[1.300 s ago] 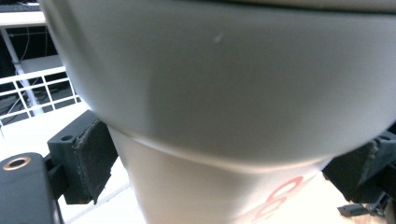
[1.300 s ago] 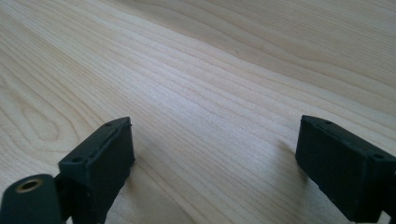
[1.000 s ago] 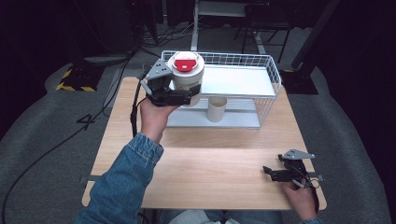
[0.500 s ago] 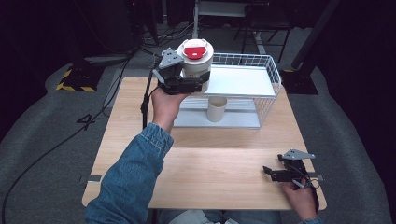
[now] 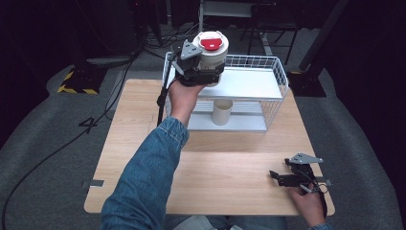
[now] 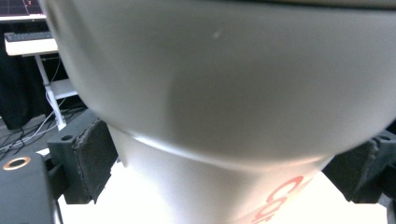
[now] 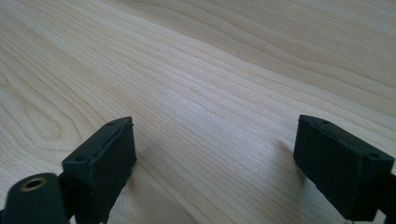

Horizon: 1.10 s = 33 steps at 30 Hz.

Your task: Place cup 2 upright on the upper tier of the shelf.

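Observation:
A white tub with a red-marked lid is held up over the left end of the white wire rack. My left gripper is shut on its lower body. In the left gripper view the tub looms close, with both black pads pressed on its narrower lower part. My right gripper rests low over the wooden table at the front right. Its jaws stand apart, with bare wood between them.
The rack has a white upper shelf and a lower level where a beige cup stands upright. A black cable trails from the left gripper down the table's left side. Dark floor and chair legs lie beyond the table.
The left hand has carried the tub to the right and farther back, from the rack's left corner to above its left end. The right gripper has kept still.

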Tool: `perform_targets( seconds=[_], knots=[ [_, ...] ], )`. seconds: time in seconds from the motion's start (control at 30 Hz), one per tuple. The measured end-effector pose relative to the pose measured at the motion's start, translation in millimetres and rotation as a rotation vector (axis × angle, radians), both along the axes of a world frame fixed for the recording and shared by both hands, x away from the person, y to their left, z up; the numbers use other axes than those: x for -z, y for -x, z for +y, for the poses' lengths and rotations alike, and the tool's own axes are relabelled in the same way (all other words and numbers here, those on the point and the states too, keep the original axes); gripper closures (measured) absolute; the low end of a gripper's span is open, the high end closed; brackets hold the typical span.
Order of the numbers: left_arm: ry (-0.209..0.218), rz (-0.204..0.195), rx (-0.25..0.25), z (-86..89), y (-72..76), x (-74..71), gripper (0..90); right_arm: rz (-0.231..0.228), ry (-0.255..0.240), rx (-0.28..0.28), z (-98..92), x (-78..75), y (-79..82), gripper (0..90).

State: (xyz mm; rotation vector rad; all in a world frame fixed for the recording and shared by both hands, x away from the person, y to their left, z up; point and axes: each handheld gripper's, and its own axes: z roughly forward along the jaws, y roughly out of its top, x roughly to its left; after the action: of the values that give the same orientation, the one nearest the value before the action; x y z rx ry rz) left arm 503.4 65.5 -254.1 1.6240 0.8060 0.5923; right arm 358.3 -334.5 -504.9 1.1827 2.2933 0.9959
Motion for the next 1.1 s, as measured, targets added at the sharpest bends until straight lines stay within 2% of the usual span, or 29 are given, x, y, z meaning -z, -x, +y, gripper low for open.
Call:
perform_targets(
  seconds=[0.23, 0.47, 0.6, 0.7, 0.9, 1.1],
  knots=[
    [0.032, 0.002, -0.005, -10.7, -19.1, -1.7, 9.8, 0.000, -0.002, 0.001, 0.2, 0.0, 0.1, 13.7],
    [0.008, 0.006, -0.042, -20.5, -33.9, 1.6, 9.8, -0.001, -0.005, -0.003, 0.2, -0.2, 0.3, 14.5],
    [-0.007, 0.001, -0.082, -26.2, -39.7, 5.5, 9.8, -0.001, -0.007, -0.006, 0.1, -0.2, 0.3, 14.8],
    [-0.002, 0.021, -0.085, -30.6, -45.4, 9.7, 9.8, -0.001, -0.006, -0.006, 0.2, -0.2, 0.4, 14.9],
    [0.003, 0.035, -0.099, -38.5, -53.2, 15.1, 9.8, 0.000, -0.007, -0.009, 0.4, -0.2, 0.6, 15.0],
    [-0.014, 0.054, -0.105, -41.7, -58.7, 21.3, 9.8, 0.001, -0.007, -0.010, 0.4, -0.3, 0.6, 15.0]
  ],
)
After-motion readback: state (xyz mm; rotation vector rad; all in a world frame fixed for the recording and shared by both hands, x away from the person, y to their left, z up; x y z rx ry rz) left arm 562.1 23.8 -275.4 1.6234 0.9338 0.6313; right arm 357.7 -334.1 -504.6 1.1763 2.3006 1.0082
